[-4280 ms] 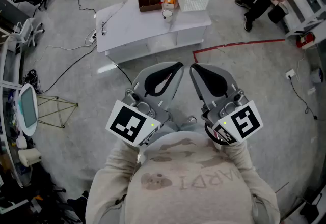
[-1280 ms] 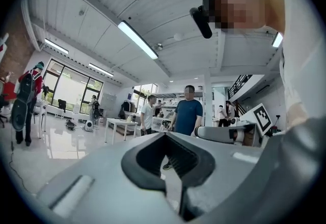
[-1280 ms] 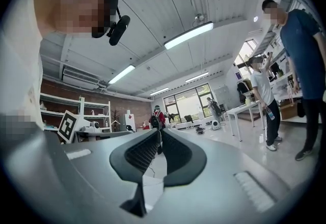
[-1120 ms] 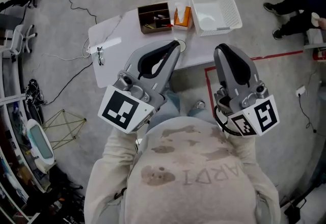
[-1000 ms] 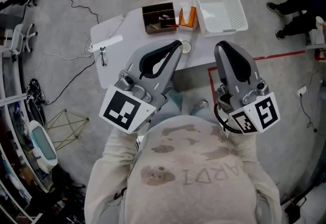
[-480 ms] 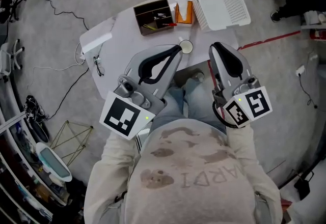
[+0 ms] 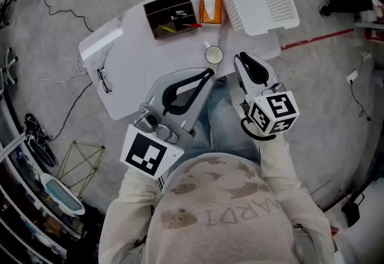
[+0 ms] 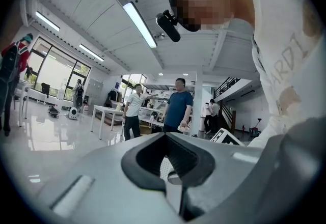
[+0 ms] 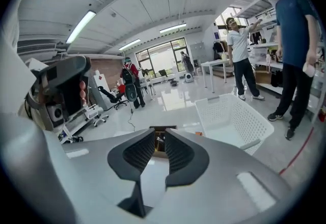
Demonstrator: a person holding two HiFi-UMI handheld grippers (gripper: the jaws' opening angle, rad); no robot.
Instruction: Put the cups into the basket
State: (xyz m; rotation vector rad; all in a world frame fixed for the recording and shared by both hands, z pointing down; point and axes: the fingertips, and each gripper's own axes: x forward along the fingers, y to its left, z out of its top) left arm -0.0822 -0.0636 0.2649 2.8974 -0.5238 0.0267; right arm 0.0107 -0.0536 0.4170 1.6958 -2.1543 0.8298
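Observation:
A single white cup stands upright near the front edge of the white table. The white mesh basket sits at the table's far right corner and also shows in the right gripper view. My right gripper hangs just right of the cup, close to it but apart, shut and holding nothing. My left gripper is just short of the cup on its near side, shut as well and holding nothing. The right gripper looks toward the basket. The left gripper points up into the room.
A brown compartment box and an orange box stand at the table's far side beside the basket. Glasses lie at the table's left edge. A red tape line crosses the floor at the right. People stand beyond the table.
I have come up to the table, which has grown nearer in view. The right gripper has reached forward to beside the cup. Both grippers stay shut.

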